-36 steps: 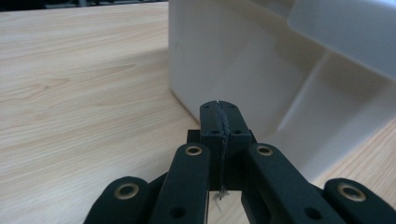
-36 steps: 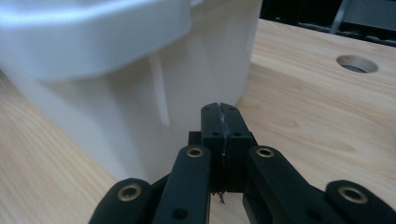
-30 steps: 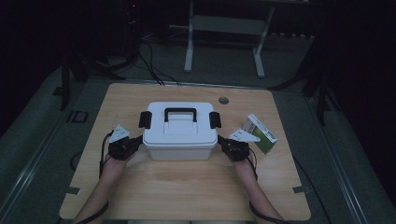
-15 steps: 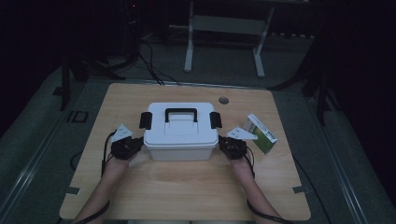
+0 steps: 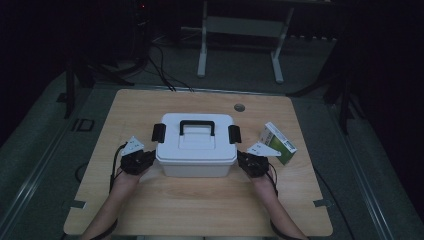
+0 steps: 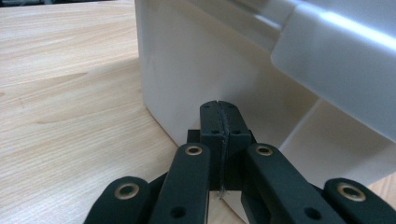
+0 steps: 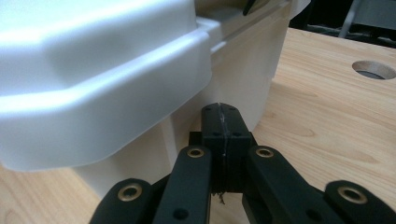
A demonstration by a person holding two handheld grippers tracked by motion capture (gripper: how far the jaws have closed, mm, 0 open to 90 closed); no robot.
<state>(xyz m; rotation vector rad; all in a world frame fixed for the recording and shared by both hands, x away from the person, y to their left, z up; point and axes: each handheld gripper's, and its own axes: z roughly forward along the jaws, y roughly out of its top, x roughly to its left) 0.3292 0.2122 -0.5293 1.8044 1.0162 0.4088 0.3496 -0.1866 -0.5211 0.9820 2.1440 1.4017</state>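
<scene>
My 2 clenched grippers, left gripper (image 5: 145, 161) and right gripper (image 5: 246, 161), flank the white box (image 5: 196, 150); I should press evenly inward under its lid rim.

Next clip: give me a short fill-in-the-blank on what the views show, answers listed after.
1. The white plastic box has a carry handle coloured ____.
2. Both the left gripper and the right gripper have their jaws ____.
3. The green and white carton lies on the box's ____ side in the high view.
4. The box's lid is ____.

Answers: black; shut; right; closed
</scene>
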